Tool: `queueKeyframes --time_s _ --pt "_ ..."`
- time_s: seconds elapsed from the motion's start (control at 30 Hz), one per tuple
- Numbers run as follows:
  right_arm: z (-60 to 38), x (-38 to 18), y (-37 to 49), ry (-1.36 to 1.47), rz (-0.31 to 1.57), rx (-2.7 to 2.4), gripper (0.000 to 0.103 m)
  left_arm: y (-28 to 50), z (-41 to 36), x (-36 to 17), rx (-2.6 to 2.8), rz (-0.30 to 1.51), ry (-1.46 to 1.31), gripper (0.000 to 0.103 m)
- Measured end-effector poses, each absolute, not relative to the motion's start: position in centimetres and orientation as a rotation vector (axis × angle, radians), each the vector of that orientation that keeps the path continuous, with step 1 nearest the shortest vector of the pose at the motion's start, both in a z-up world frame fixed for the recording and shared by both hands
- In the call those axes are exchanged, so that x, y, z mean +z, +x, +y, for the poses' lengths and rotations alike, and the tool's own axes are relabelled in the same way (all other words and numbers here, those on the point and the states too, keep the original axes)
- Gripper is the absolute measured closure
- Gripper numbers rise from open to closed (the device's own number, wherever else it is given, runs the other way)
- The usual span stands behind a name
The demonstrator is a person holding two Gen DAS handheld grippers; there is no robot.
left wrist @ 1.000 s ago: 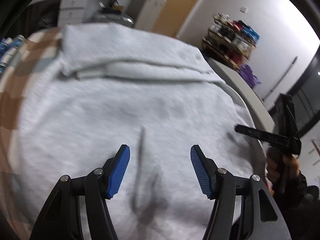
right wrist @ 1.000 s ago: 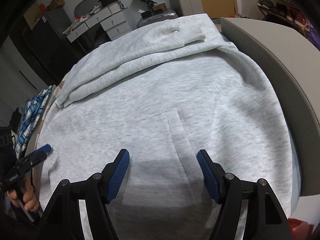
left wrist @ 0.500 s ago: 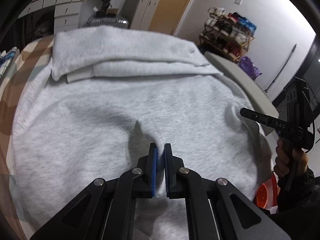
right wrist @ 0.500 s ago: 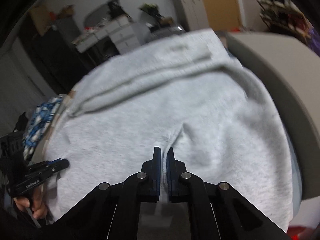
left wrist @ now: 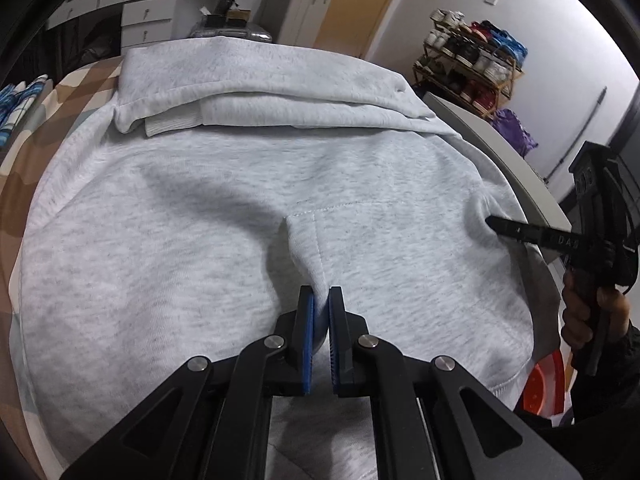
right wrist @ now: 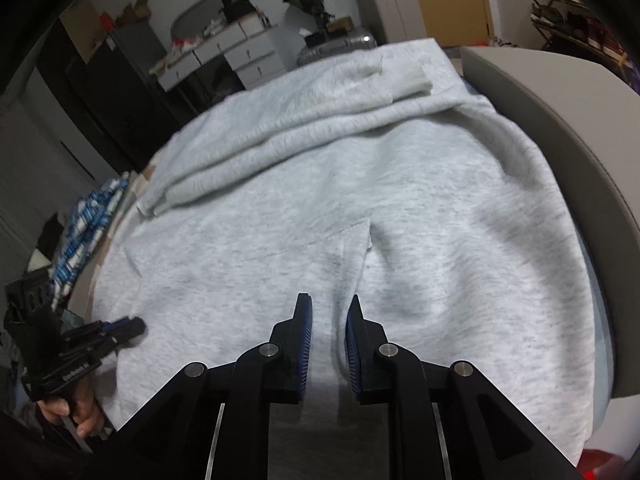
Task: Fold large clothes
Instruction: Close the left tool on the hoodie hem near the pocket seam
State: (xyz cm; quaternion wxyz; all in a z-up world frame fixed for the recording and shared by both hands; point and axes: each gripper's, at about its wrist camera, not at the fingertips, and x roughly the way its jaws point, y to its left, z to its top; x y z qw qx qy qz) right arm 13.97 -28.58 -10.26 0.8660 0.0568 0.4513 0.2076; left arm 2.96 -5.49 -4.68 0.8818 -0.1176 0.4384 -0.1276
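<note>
Across the bed, spread flat: one grey hoodie, front up, covering most of the checked bedding. Sleeves folded across the chest; a ribbed cuff lies at the fold's left end in the left view. Kangaroo pocket at the near hem; nothing can be seen inside it.

Left tongs: clenched on a raised pinch of hoodie fabric at the pocket's left corner. Also visible at lower left in the right view, in a hand.

Right tongs: jaws opening, a ridge of hoodie fabric between the blue pads; whether they press on it cannot be told. Seen from the left view, tip at the hoodie's right edge, hand below.

Surroundings: grey bed frame to the right. Blue plaid cloth at the left bed edge. White drawers behind, shut, contents hidden. Shoe rack by the wall, holding shoes. Red basin beside the bed, contents hidden.
</note>
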Motion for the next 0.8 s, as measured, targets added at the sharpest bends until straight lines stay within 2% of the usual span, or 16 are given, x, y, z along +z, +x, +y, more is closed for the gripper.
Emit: queueKeyframes --time_s 0.03,0.13,0.27,0.43,0.63,0.7,0.77,0.8 --pt "-27.9 -10.3 14.1 0.081 0.954 0.419 0.088 2.8 -5.6 -4.7 -0.252 0.899 -0.249 0.101" --pt "-27.5 -9.2 13.6 0.066 0.907 0.433 0.101 2.8 -5.6 -4.7 -0.223 0.859 -0.269 0.102" --pt "-30.5 -7.6 13.6 0.199 0.867 0.388 0.101 2.4 -5.1 -3.9 -0.221 0.804 -0.294 0.102" --pt "-29.6 -8.4 13.1 0.145 0.901 0.321 0.101 2.5 -5.3 -3.6 -0.219 0.787 -0.287 0.102" --pt "-28.5 -8.9 12.9 0.111 0.921 0.321 0.094 2.4 -5.6 -3.9 -0.213 0.802 -0.274 0.102" --pt "-28.4 -9.0 12.7 0.120 0.914 0.337 0.088 1.9 -5.4 -3.8 -0.218 0.795 -0.274 0.102" --pt "-28.6 -9.7 12.7 0.108 0.928 0.327 0.075 2.0 -5.3 -4.0 -0.219 0.805 -0.282 0.102" --pt "-28.7 -10.1 12.9 0.102 0.943 0.312 0.075 2.0 -5.1 -4.2 -0.224 0.808 -0.295 0.102"
